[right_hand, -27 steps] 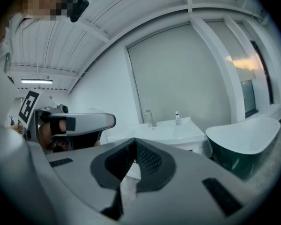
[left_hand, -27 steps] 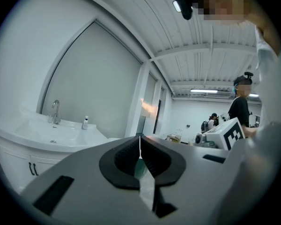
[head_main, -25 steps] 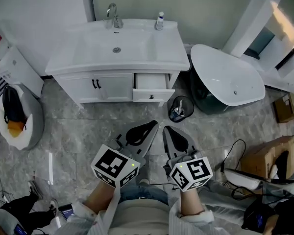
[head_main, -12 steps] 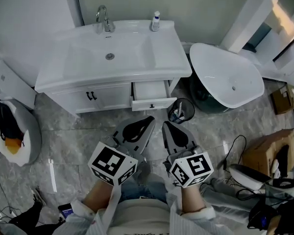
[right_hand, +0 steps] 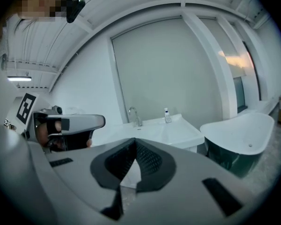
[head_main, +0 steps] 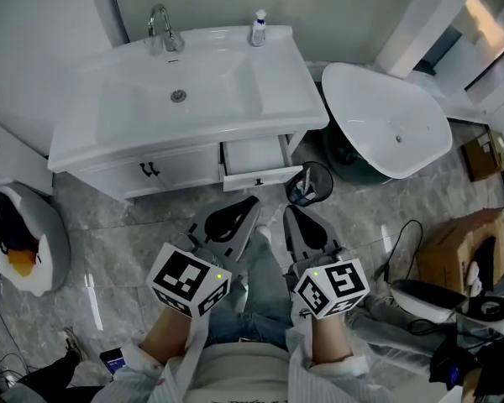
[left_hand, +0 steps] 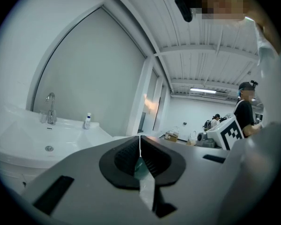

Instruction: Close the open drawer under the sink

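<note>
Under the sink (head_main: pixel 176 99), the drawer (head_main: pixel 254 159) stands open, showing white inside. A black bin (head_main: pixel 307 185) beside it holds something pale, perhaps bottles. Left gripper (head_main: pixel 250 204) and right gripper (head_main: pixel 290 215) are pressed closed.

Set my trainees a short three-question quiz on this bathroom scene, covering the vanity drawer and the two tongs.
1. True or false: the drawer under the sink is fully shut.
2. What stands on the floor just right of the drawer? A) a black bin B) a wooden stool C) a red bucket
3. Fill in: the left tongs and the right tongs are both ____ and hold nothing.

Key: 1 false (it is pulled out); 2 A; 3 shut.
</note>
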